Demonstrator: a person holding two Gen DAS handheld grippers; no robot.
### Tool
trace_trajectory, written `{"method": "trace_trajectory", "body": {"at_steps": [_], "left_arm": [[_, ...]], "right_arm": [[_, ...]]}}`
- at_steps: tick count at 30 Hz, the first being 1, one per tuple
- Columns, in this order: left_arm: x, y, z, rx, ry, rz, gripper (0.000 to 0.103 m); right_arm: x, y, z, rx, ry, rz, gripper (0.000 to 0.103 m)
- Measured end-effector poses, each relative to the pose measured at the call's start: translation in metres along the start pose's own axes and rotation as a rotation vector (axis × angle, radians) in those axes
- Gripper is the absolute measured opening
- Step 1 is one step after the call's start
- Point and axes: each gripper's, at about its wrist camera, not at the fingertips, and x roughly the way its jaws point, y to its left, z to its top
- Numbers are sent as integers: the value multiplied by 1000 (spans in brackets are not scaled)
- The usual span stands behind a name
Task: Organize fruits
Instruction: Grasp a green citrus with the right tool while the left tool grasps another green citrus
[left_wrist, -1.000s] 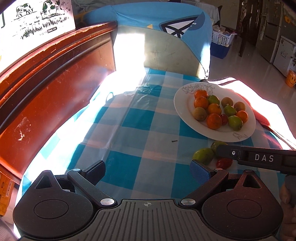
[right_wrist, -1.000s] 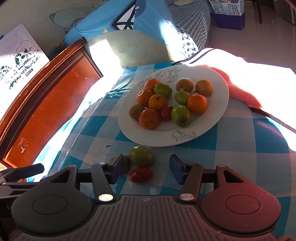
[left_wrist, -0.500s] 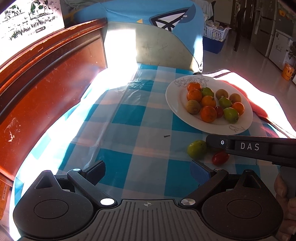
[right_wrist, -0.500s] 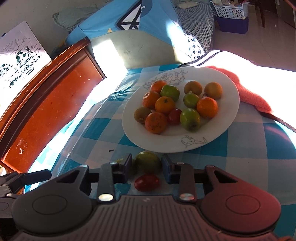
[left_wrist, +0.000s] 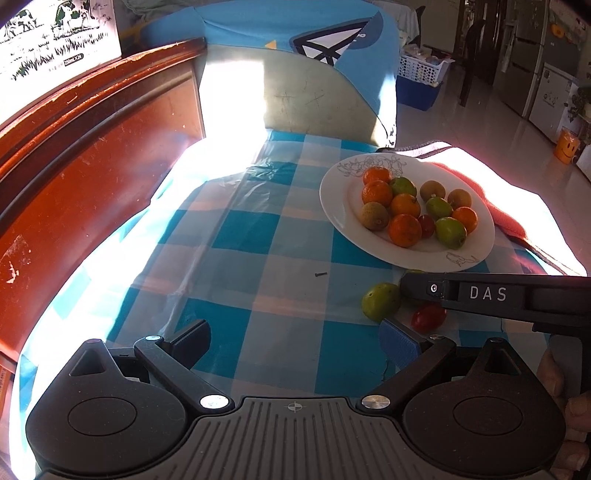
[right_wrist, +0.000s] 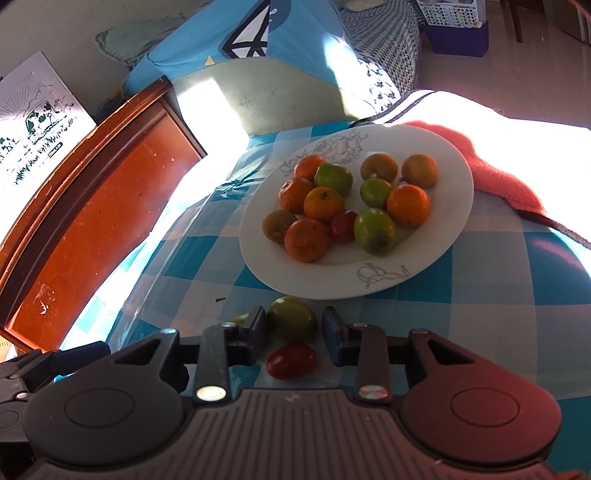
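The right gripper (right_wrist: 291, 330) is closing its jaws around a green fruit (right_wrist: 291, 323) on the checked cloth (right_wrist: 498, 321), low in the middle of the right wrist view; the left pad seems to touch it, but I cannot tell about the right one. This looks like the pick-up step, and next the fruit should be held tight, lifted, and set on the white plate (right_wrist: 454, 206) just above, with the red fruit (right_wrist: 291, 360) and another green fruit (left_wrist: 380, 301) waiting nearby. The left gripper (left_wrist: 295, 338) is wide open, holding nothing, low in its own view.
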Motion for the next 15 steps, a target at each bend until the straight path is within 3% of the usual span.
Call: {"method": "trace_trajectory", "body": {"at_steps": [8, 12, 15], "left_arm": [[3, -4, 1, -5, -25, -38, 99], [9, -10, 3, -13, -39, -66, 99], [14, -14, 3, -14, -41, -83, 98]], "right_arm": [[-10, -2, 3, 12, -7, 21, 24], [-20, -8, 8, 29, -23, 24, 14], [-21, -14, 8, 52, -3, 21, 14]]}}
